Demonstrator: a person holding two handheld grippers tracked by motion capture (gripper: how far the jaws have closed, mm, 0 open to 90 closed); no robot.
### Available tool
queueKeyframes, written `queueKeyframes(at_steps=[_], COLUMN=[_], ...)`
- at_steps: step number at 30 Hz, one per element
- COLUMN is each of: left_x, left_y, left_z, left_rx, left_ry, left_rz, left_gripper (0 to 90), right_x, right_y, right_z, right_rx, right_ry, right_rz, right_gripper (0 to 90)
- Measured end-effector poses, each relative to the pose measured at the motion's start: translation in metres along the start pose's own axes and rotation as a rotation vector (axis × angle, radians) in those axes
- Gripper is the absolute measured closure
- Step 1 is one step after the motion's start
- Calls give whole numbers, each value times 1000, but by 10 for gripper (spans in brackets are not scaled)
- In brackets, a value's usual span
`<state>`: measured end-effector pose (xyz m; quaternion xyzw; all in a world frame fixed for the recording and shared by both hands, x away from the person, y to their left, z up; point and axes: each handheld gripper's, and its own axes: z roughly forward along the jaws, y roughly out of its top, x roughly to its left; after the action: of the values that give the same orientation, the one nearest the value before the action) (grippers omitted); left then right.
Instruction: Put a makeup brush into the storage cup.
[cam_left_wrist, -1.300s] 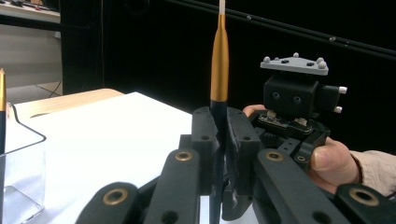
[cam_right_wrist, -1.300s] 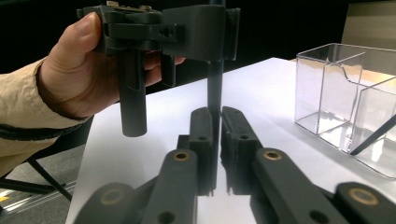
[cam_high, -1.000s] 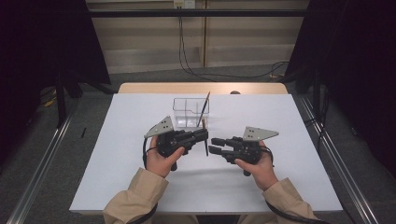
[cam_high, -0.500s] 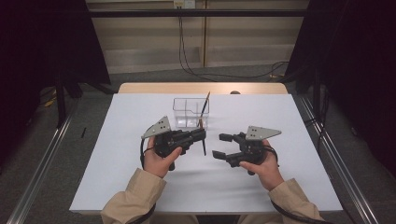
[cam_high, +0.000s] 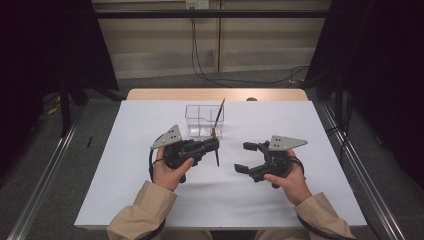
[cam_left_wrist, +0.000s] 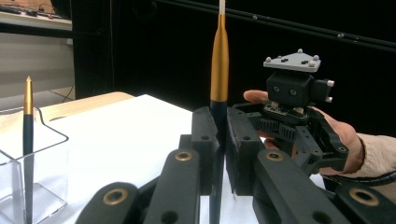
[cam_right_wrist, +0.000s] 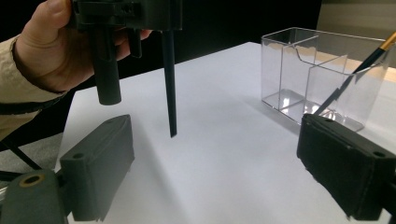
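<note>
My left gripper (cam_high: 216, 145) is shut on a dark pen with a gold upper part (cam_left_wrist: 220, 65) and holds it upright above the white table; its lower end (cam_high: 217, 159) hangs free. A second such pen (cam_high: 219, 114) leans in a clear acrylic organizer (cam_high: 197, 122) just behind the left gripper. My right gripper (cam_high: 242, 156) faces the held pen from the right, a short way off. Its jaws have just been opening and stand wide, with nothing between the pads (cam_right_wrist: 100, 163). The hanging pen (cam_right_wrist: 169, 84) and the organizer (cam_right_wrist: 322, 70) lie beyond them.
A white sheet (cam_high: 125, 175) covers the table, with a strip of bare wood (cam_high: 210, 94) along the far edge. Metal rails (cam_high: 45, 175) run along the floor on both sides. Dark curtains stand at left and right.
The right gripper's jaws have spread from nearly closed to wide, and their tips now sit farther from the pen. The left gripper and its pen have kept still.
</note>
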<state>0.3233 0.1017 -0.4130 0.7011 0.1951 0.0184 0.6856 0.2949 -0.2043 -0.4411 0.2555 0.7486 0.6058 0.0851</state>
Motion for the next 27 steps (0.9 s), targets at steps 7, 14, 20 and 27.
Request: queueKeyframes(at_steps=[7,14,20,27], left_x=[0,0,0,0], left_y=[0,1,0,0], left_z=[-1,-2,-3,-4], left_rx=[4,6,3,4], left_ry=[4,6,9,13], left_rz=[4,9,8,11], left_gripper=[832,832,832,832], right_x=[-5,-9,-11,-12], right_y=[-1,-4,-4,-6], right_z=[-12,-20,-27,-33], right_rx=[1,5,5,14], right_ry=[-25,-28,-42,-28], right_rz=[9,12,12,-1], right_gripper=[93,67,59,39])
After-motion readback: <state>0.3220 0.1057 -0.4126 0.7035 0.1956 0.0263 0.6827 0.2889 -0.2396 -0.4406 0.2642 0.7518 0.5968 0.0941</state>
